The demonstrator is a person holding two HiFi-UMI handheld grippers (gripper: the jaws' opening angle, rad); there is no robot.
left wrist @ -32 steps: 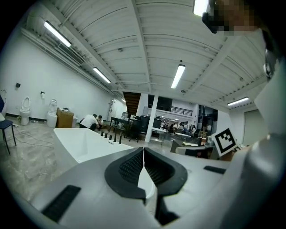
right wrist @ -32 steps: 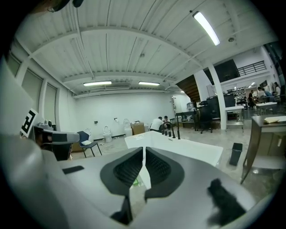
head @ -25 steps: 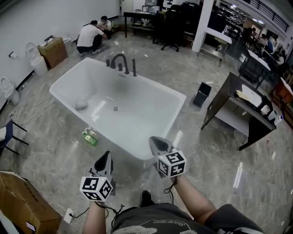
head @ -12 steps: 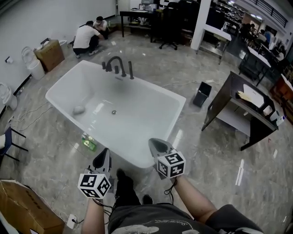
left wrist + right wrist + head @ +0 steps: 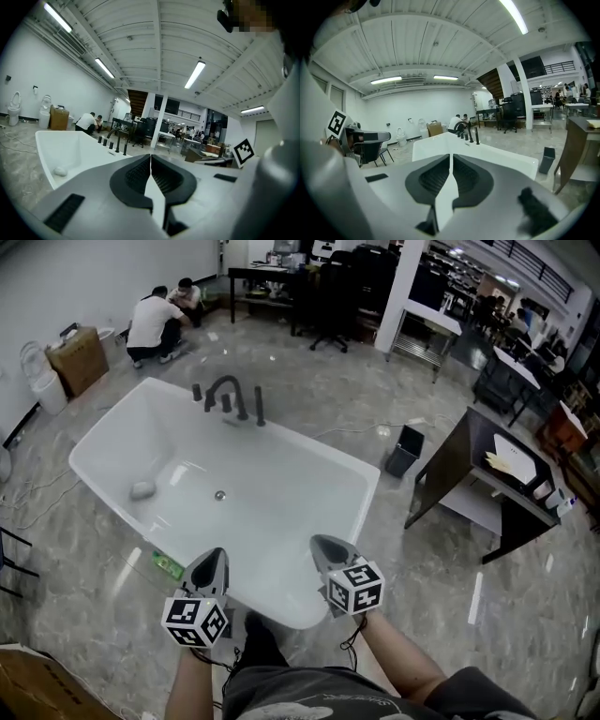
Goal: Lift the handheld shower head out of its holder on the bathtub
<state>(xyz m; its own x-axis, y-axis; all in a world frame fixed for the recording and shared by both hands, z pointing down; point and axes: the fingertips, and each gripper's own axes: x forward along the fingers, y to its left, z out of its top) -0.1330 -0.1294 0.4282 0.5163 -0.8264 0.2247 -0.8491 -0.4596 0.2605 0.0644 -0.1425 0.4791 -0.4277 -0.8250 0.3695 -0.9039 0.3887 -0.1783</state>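
Near end of the tub (image 5: 319, 442): left hand-held gripper (image 5: 210, 566) and right hand-held gripper (image 5: 327, 550) hover, jaws together, empty. The shower head (image 5: 260, 407) stands in its holder on the far rim, beside the faucet (image 5: 225, 390). Judged an approach; next, reach across and part one pair of jaws.

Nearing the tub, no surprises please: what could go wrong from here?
The shower head stands close beside the faucet on the bathtub's far rim, so reaching may knock the faucet. Left gripper and right gripper are shut; they must open first. A green item lies on the floor beside the bathtub: possible trip.
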